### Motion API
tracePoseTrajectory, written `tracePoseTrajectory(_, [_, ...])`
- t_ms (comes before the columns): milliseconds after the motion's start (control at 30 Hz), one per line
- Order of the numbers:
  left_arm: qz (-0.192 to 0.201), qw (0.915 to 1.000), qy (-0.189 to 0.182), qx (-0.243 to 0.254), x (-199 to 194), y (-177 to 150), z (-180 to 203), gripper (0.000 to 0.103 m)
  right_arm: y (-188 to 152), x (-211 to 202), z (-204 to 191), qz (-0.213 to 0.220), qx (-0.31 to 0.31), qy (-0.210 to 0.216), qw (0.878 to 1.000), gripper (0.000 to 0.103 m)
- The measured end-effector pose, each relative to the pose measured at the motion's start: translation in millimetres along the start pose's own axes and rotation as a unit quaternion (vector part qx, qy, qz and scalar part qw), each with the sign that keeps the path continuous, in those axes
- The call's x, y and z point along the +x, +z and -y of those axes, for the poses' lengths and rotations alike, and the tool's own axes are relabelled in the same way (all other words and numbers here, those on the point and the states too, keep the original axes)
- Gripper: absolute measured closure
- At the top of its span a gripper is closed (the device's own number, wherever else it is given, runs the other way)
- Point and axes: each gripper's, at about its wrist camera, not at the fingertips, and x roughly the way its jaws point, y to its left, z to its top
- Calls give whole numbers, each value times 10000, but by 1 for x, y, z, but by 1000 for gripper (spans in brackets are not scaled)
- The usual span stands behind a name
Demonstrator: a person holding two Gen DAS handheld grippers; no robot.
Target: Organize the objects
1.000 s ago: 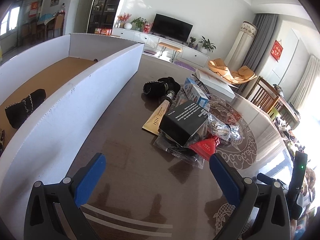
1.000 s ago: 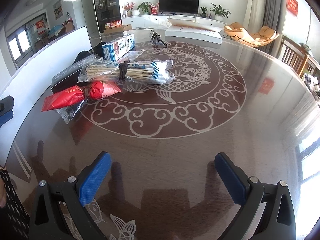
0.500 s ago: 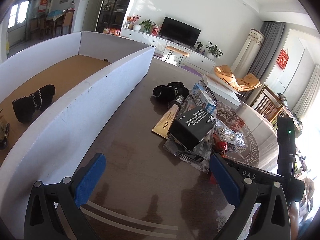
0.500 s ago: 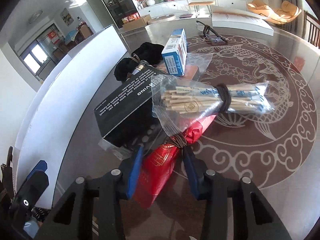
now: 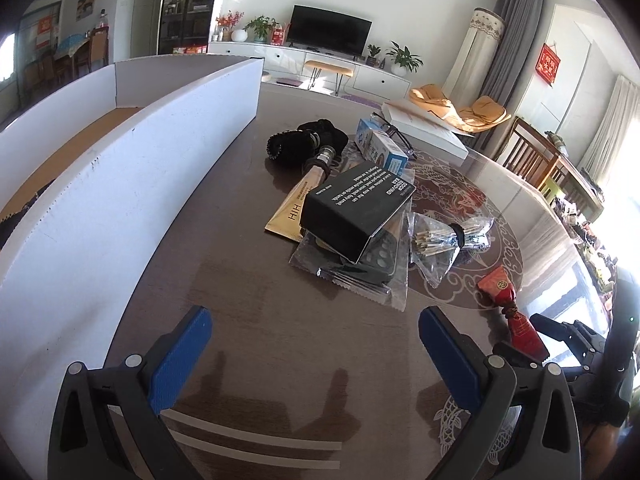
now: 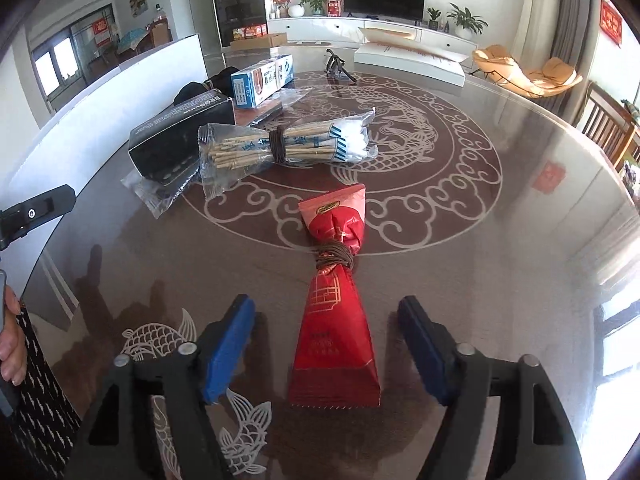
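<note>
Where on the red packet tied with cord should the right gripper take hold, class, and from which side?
Grip the red packet at its cord-tied waist, the narrowest part. It lies flat, lengthwise between the open right gripper fingers, so probably come from its near end, fingers either side, clear of the chopstick bag.

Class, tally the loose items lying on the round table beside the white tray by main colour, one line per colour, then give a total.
Black: 2, the black box and the black fuzzy pouch
Red: 1, the red packet
Blue and white: 1, the carton
Gold: 1, the tube
Clear bags: 2, the bagged stick bundle and the bag under the box
Total: 7
</note>
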Motion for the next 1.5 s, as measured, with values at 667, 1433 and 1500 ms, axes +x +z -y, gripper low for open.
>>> tracePoseTrajectory(667, [-297,9995,-112,-22,10,-3,0,0,15,27,-11,72,-159,82,9998,0])
tracePoseTrajectory(1433, [-348,9994,-65,41,12,-3,3,0,15,27,-11,73,-156,79,9998,0])
tracePoseTrajectory(1500, [-350,9994,-65,41,12,-3,3,0,15,28,-11,74,-156,79,9998,0])
